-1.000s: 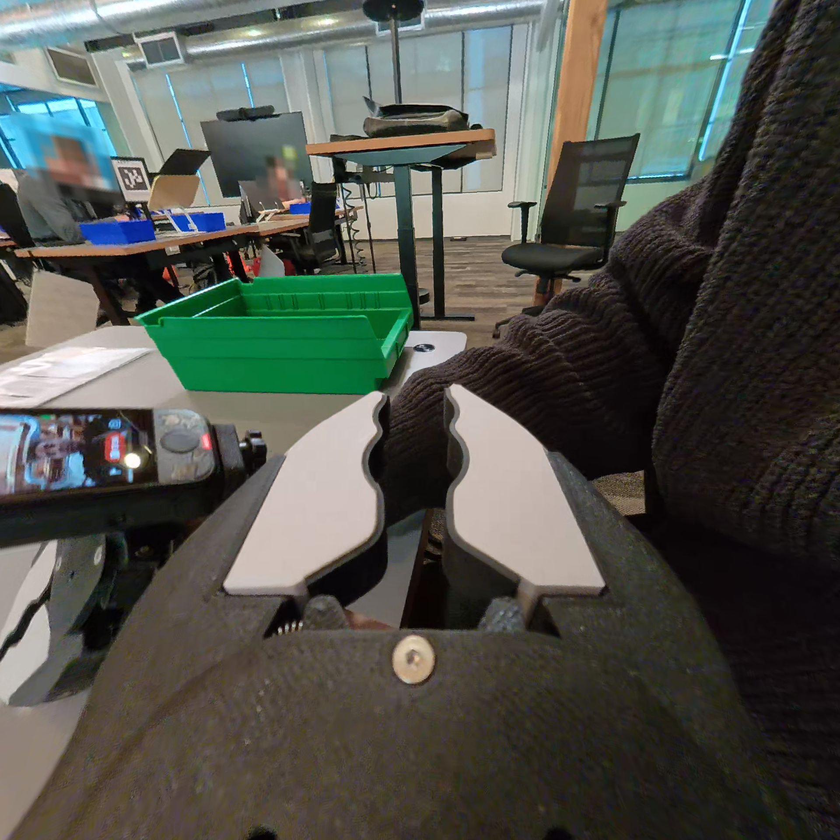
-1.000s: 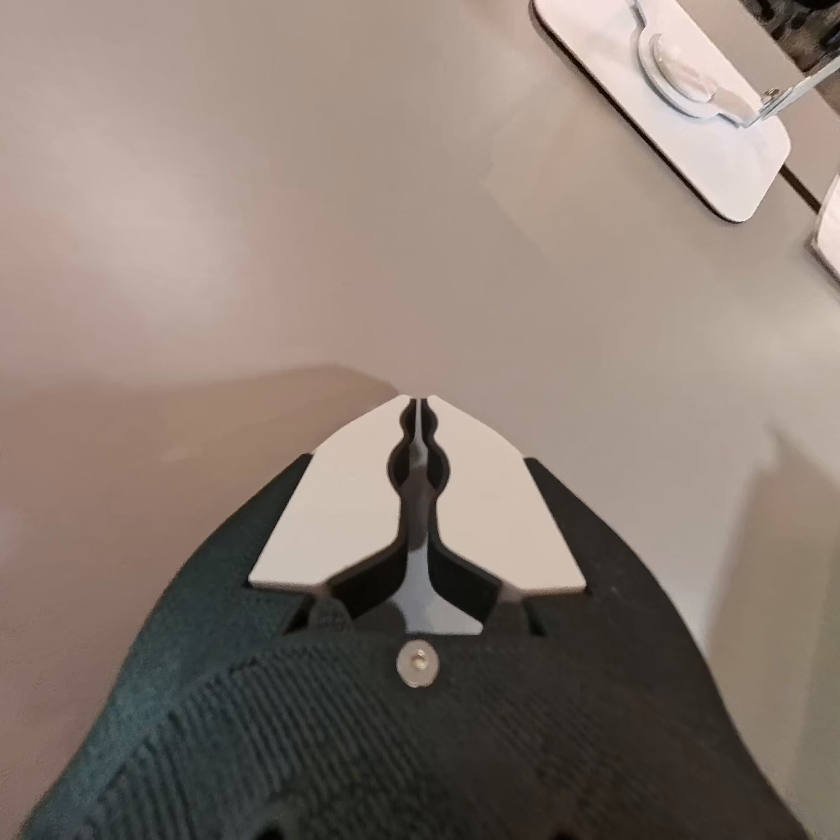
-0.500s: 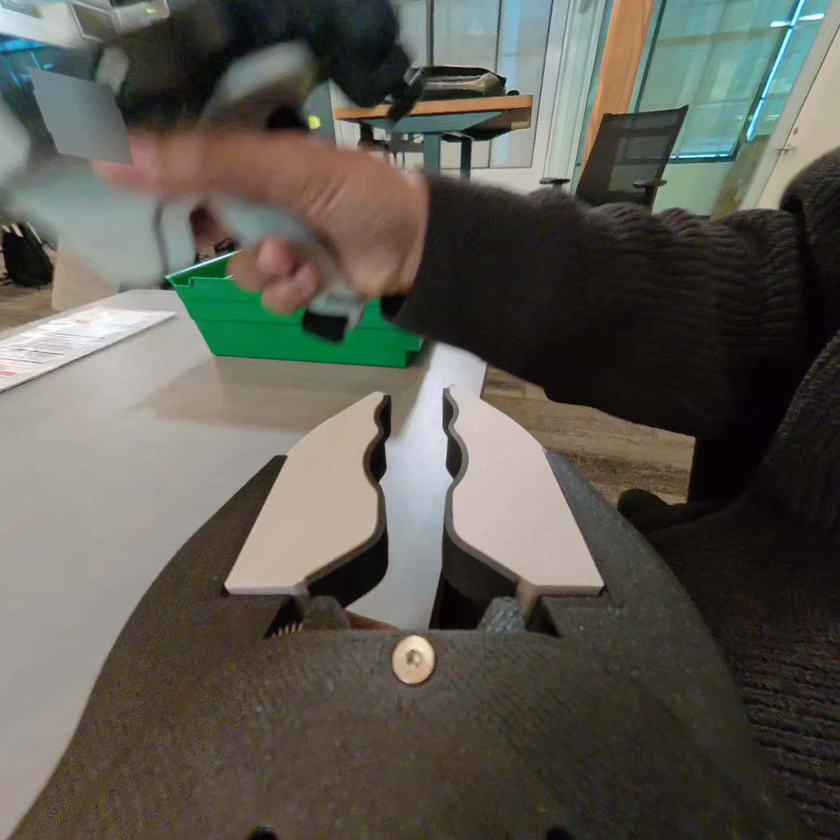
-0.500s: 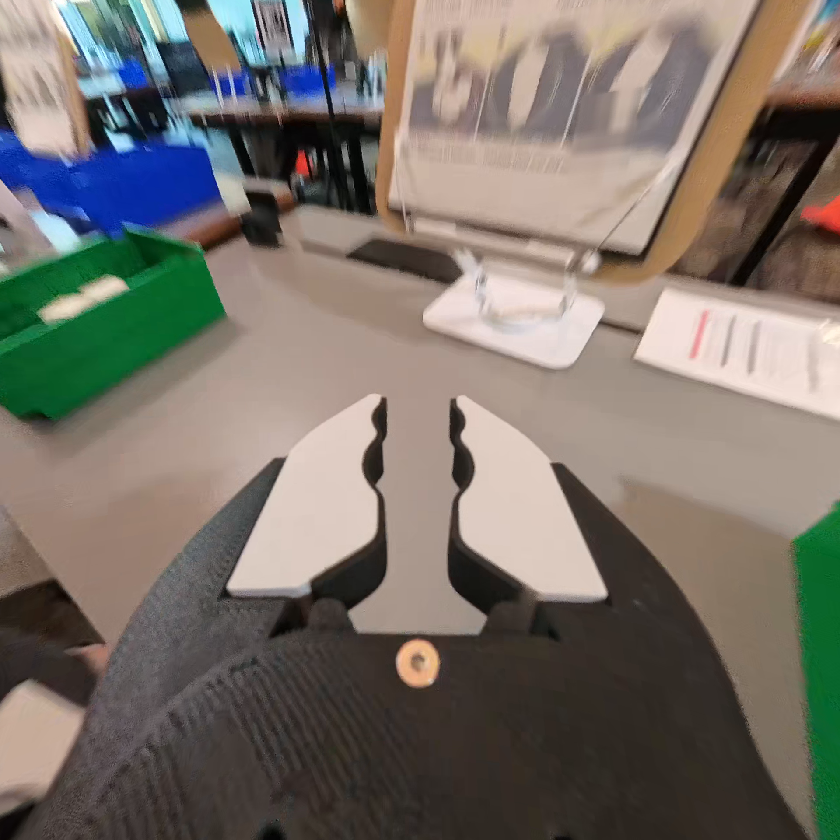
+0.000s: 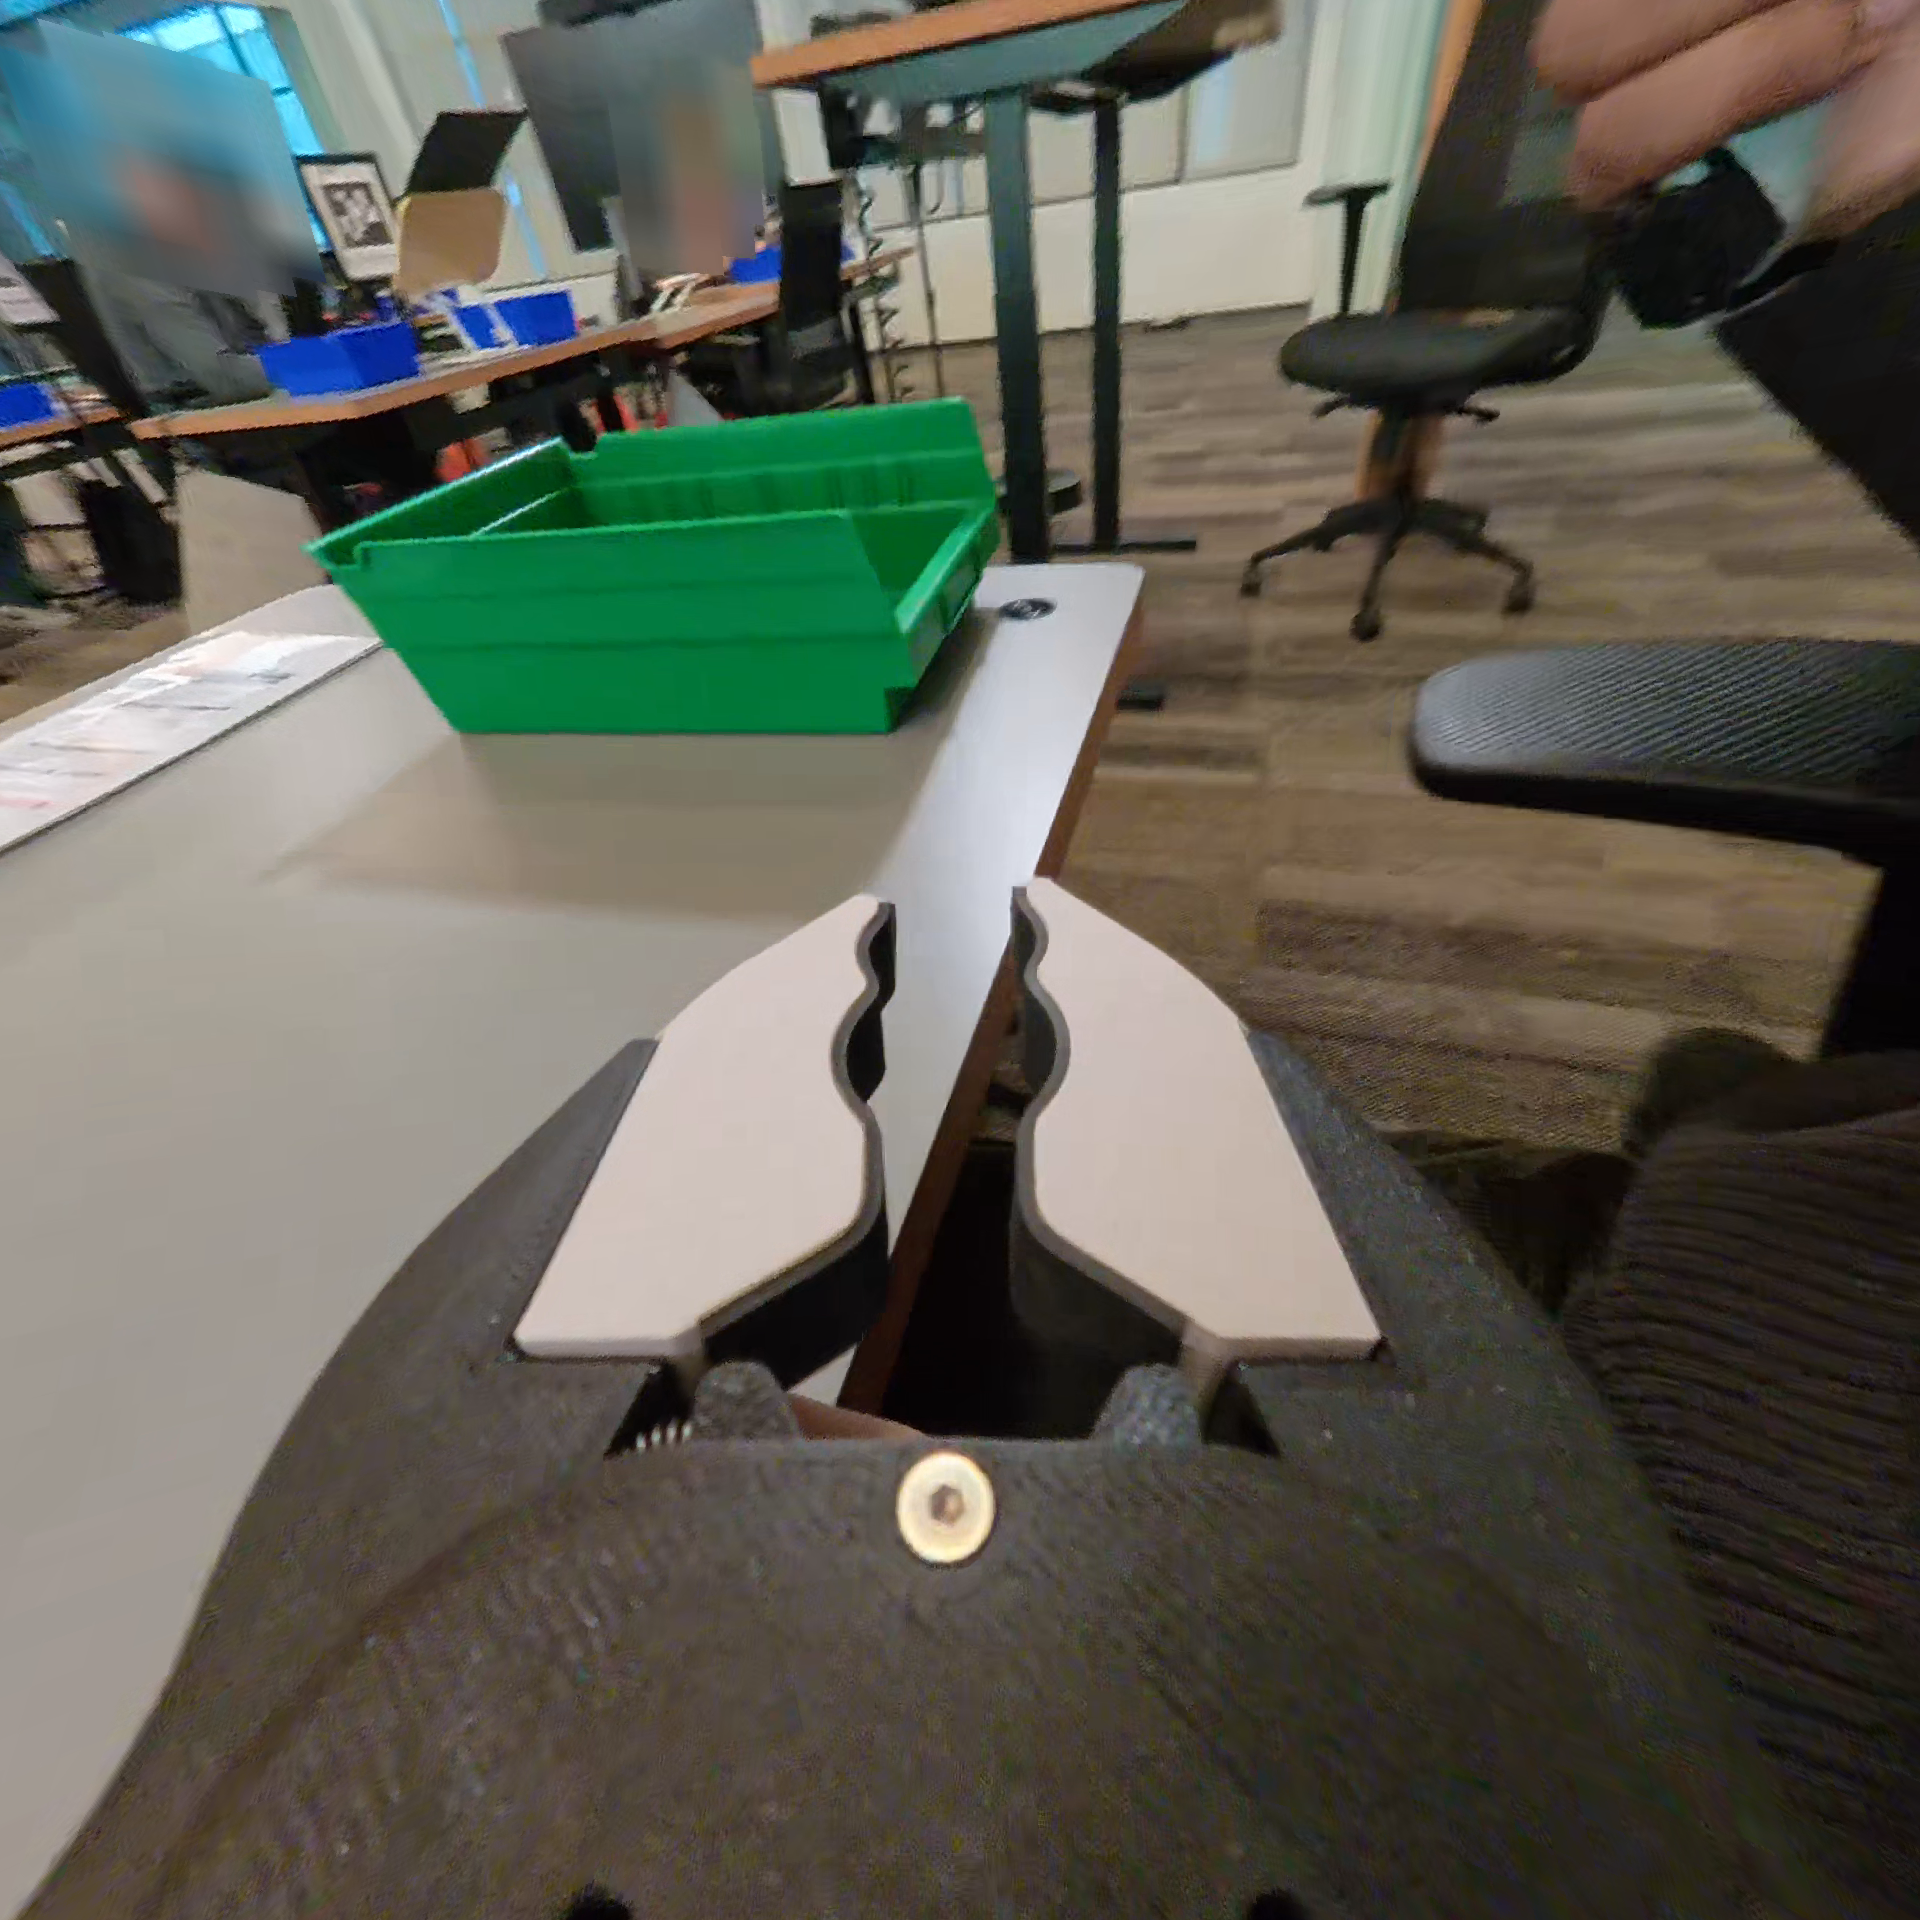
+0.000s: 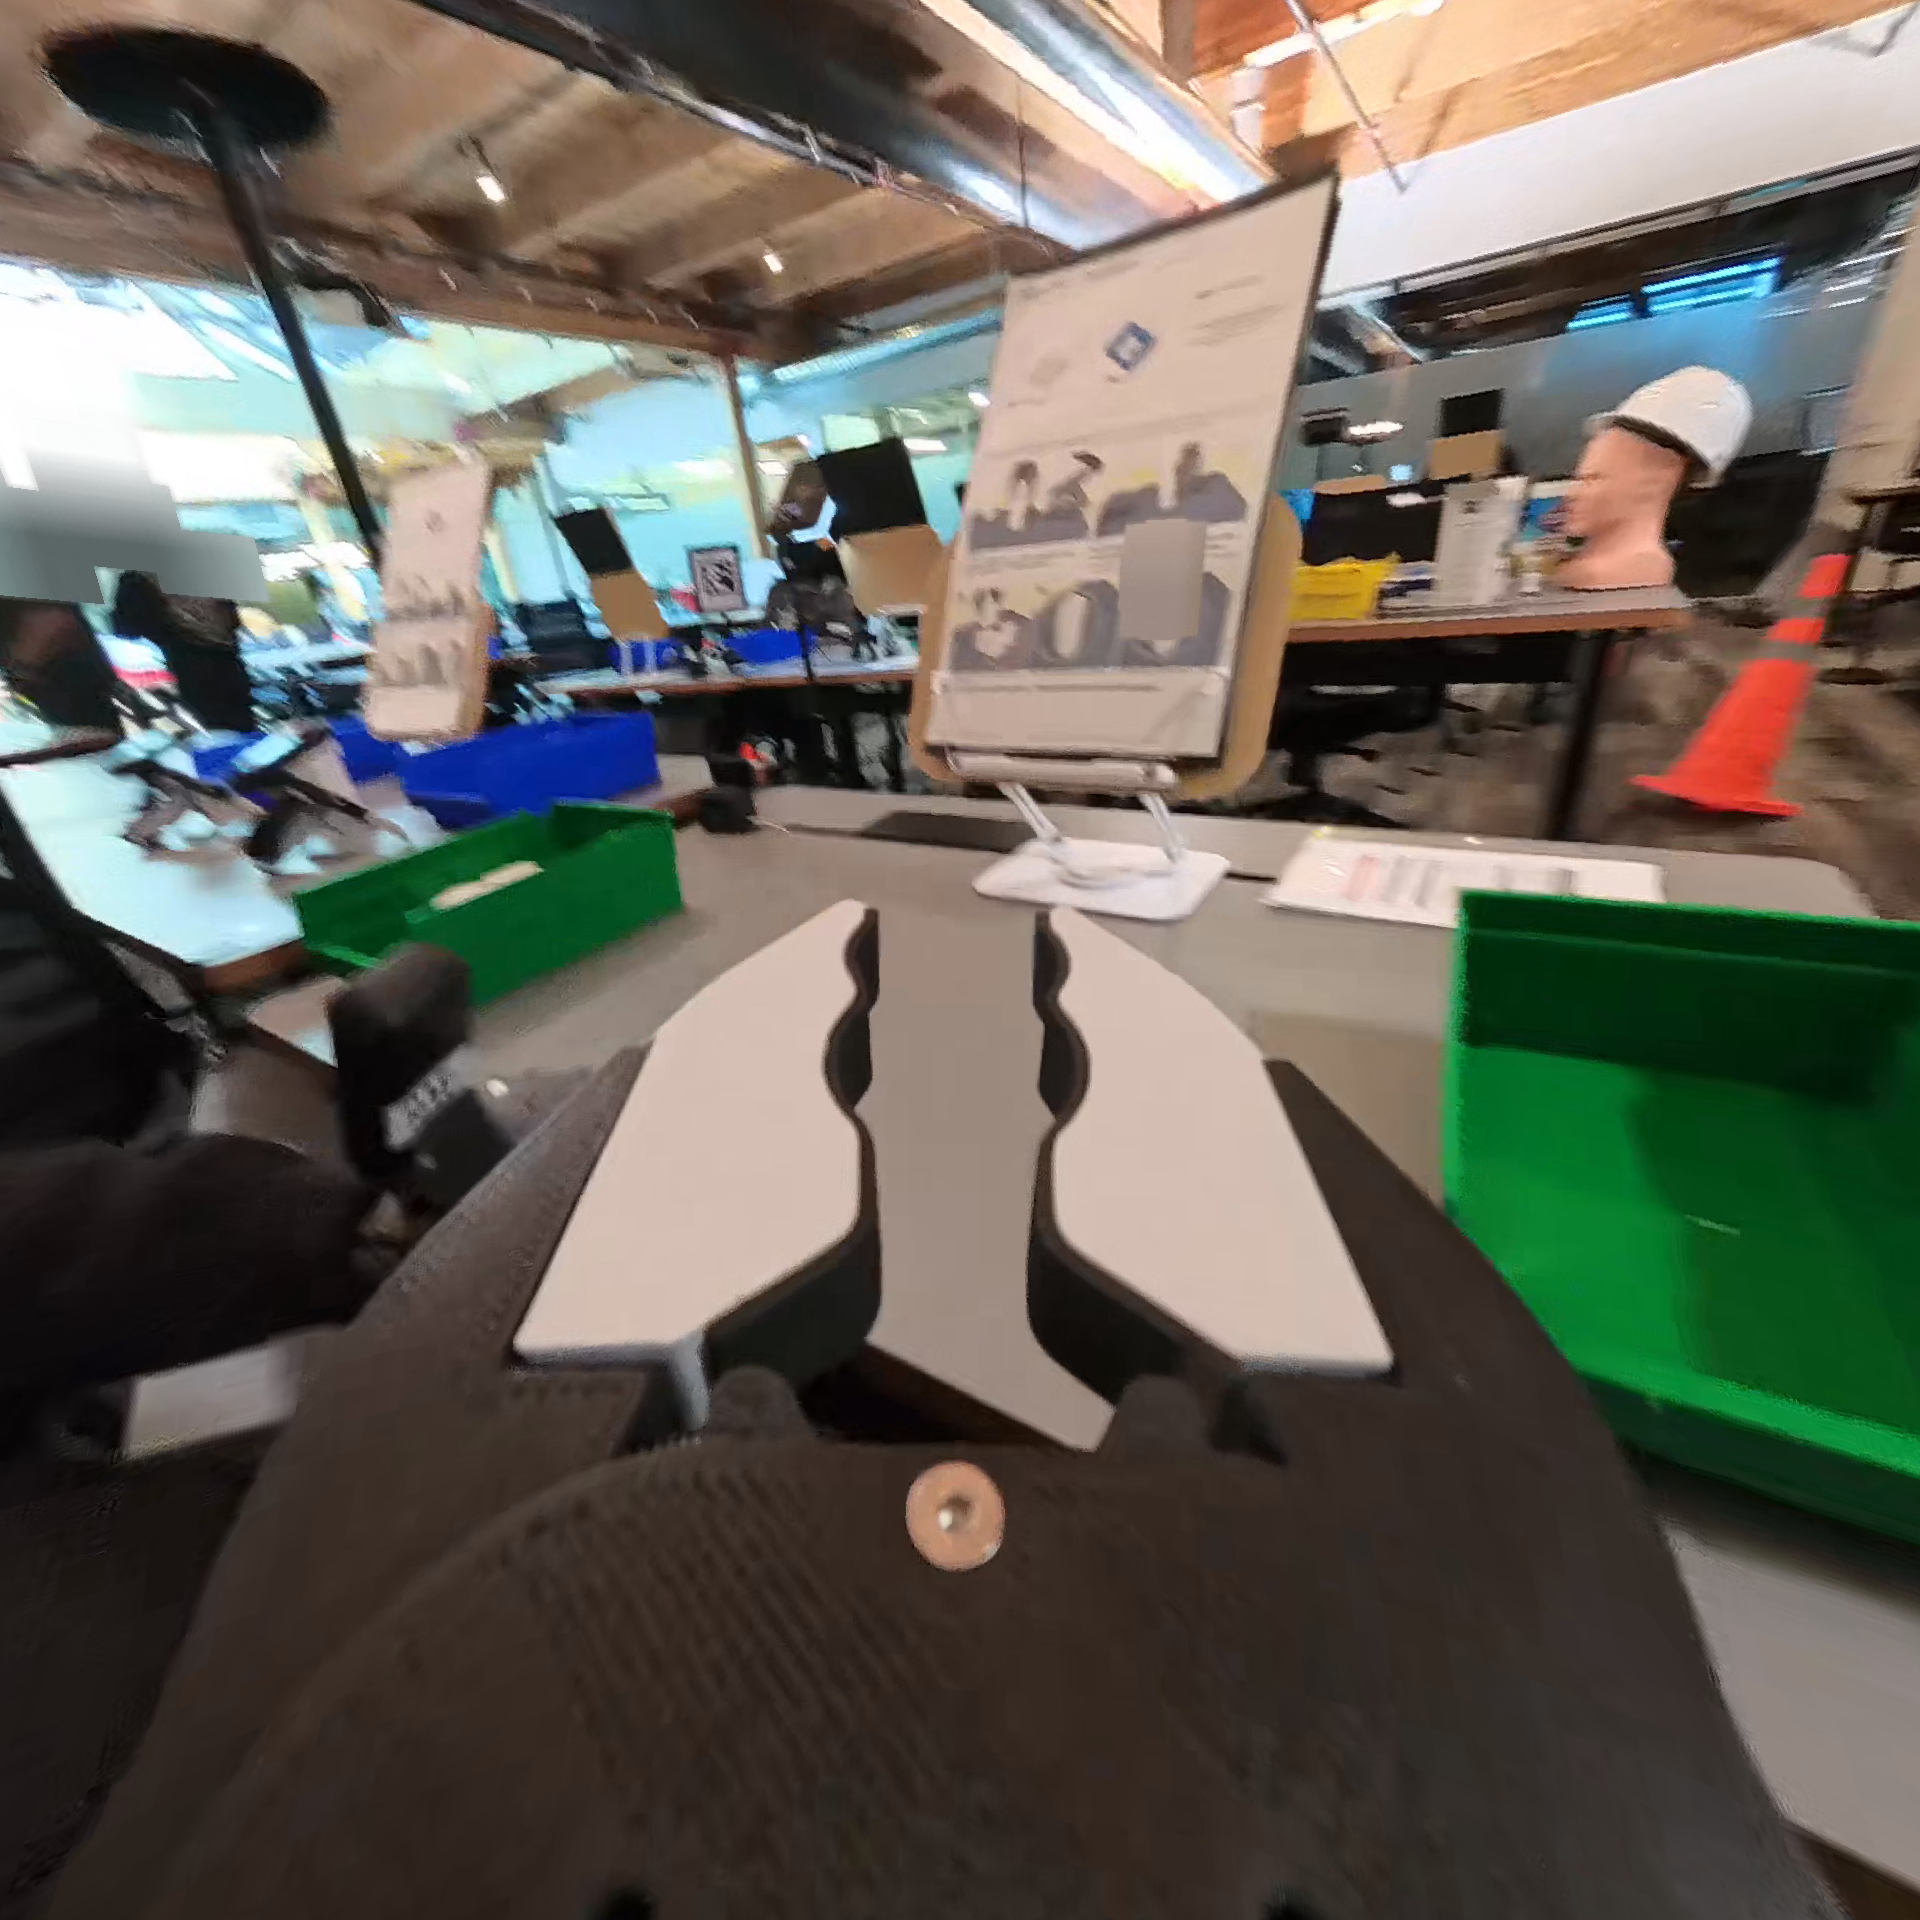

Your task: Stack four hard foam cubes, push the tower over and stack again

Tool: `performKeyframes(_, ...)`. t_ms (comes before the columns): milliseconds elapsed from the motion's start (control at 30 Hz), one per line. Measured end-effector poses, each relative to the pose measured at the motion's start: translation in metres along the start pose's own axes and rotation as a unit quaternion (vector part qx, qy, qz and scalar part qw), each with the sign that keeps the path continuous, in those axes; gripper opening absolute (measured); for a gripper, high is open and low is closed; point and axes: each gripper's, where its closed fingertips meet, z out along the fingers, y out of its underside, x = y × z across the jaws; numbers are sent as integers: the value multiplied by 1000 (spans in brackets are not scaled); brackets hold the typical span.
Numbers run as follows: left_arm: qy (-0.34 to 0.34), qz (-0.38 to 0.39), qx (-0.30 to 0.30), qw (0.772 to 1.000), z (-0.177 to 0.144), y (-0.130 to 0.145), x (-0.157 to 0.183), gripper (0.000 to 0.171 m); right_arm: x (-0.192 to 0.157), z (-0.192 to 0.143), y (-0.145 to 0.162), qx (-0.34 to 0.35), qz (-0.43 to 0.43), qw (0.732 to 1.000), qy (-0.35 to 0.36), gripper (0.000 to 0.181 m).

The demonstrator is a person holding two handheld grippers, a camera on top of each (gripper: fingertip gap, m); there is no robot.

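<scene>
Left gripper [image 5: 948, 914]: jaws parted, empty; bin [image 5: 665, 582] ahead-left of them. Right gripper [image 6: 954, 920]: jaws parted, empty. Pale blocks, possibly the cubes [image 6: 488, 881], lie in far bin [image 6: 499, 914], ahead-left. Approach should be squared before closing.

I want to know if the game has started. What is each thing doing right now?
left gripper: open, empty, over the table's edge.
right gripper: open, empty, above the table.
green bin: on the table, upright; no cubes visible inside.
second green bin: on the table, at the right.
picture stand: upright.
</scene>
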Motion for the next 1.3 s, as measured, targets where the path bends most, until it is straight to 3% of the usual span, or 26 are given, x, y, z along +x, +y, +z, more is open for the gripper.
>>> performKeyframes(100, -11, -16, -8, 1000, -5, 3, 10, 24, -14, -22, 16, -36, -34, 999, -17, 32)
performKeyframes(200, -33, -37, -3, 999, -16, 6, 21, 28, -38, -41, 12, -26, -49, 998, -31, 29)
performKeyframes(400, -54, -1, -14, 998, -34, 7, 53, 30, -75, -64, -6, 9, -71, 996, -54, 29)
performKeyframes(600, -63, -5, -10, 998, -43, 7, 63, 30, -68, -78, -18, 31, -72, 996, -44, 27)
performKeyframes(900, -80, -64, 0, 995, -45, 8, 38, 30, -47, -81, -11, 23, -67, 997, -26, 28)
performKeyframes(1033, -97, -81, 19, 992, -56, -9, 25, 35, -47, -77, -5, 13, -74, 997, -26, 28)
performKeyframes(1167, -141, -93, 63, 984, -98, -63, 12, 38, -48, -73, -1, 6, -79, 997, -26, 28)
performKeyframes(1300, -220, -71, 8, 973, -161, -99, 0, 49, -48, -66, 5, -1, -74, 997, -29, 27)
